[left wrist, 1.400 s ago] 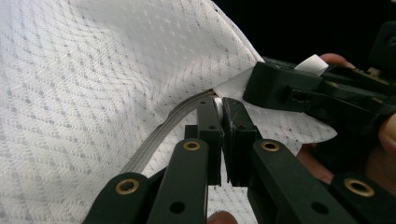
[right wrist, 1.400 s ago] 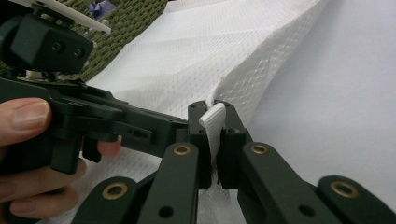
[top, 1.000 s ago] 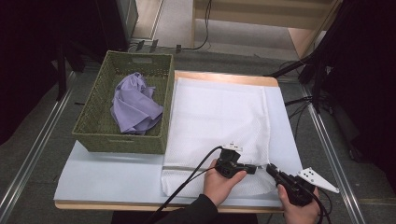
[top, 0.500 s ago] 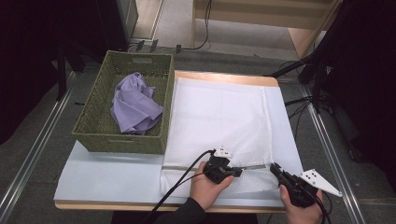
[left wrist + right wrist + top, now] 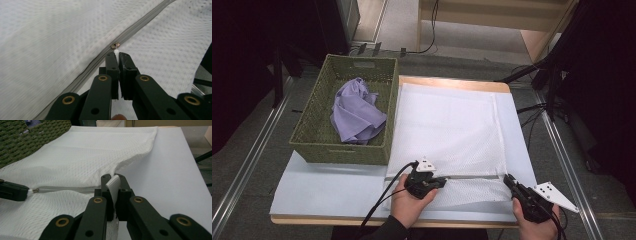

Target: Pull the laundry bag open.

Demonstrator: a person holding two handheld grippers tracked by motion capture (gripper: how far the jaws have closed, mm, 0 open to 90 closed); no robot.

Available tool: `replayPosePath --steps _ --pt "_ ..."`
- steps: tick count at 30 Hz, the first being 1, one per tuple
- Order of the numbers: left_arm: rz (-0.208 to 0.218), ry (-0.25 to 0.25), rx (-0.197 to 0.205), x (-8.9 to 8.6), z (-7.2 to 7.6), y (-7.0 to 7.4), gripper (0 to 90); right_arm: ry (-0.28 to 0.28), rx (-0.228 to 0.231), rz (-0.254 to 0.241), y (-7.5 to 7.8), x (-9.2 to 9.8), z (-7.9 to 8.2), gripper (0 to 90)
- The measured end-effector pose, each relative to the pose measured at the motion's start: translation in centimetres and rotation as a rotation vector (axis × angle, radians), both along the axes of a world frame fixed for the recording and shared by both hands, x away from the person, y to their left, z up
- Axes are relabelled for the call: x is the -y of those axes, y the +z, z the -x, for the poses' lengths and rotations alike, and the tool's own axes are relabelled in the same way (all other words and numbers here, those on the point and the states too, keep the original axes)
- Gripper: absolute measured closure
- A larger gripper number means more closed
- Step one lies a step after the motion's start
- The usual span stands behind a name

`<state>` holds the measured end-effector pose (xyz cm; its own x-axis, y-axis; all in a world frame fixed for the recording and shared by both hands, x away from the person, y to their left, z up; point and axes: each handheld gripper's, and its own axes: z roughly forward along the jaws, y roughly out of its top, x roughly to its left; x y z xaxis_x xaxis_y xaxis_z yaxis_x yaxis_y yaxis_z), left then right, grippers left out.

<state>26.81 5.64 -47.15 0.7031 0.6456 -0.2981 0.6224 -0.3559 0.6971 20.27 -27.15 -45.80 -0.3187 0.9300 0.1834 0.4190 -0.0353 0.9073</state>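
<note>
High view: a white mesh laundry bag (image 5: 447, 135) lies flat across the middle of the frame on a pale table (image 5: 327, 187). Its left edge lies against the wall of a green woven basket (image 5: 314, 145) at upper left, which holds a crumpled lilac cloth (image 5: 357, 112). The bag's right edge lies short of the table's right border, with a strip of bare surface between them. The broadest bare surface is at lower left, below the basket.

A grey zipper (image 5: 472, 176) runs level across the bag's lower part, near the table's front edge. The left gripper (image 5: 438, 182), at lower centre, points right along this line. The right gripper (image 5: 507, 181), at lower right, points up and left to the bag's lower right corner, at the zipper's right end.

Left gripper view: the jaws are pressed together on the white pull tab (image 5: 116, 53), which leads up to the brass slider (image 5: 115, 45) on the zipper at frame centre.

Right gripper view: the jaws pinch a white fabric tab (image 5: 113, 185) at the bag's corner, at frame centre. Bare table fills the right half, and the left gripper's tip (image 5: 15, 191) meets the zipper at the left edge.
</note>
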Motion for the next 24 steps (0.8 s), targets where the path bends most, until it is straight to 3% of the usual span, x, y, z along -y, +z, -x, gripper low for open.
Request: replayPosePath --steps 10,24 --pt "-0.06 0.063 0.062 -4.5 1.1 0.2 87.6 -0.017 -0.001 0.011 -0.1 0.3 0.0 88.6" --pt "-0.076 0.14 0.068 -9.3 1.8 0.0 87.6 -0.043 -0.005 0.021 -0.2 0.8 -0.1 88.6"
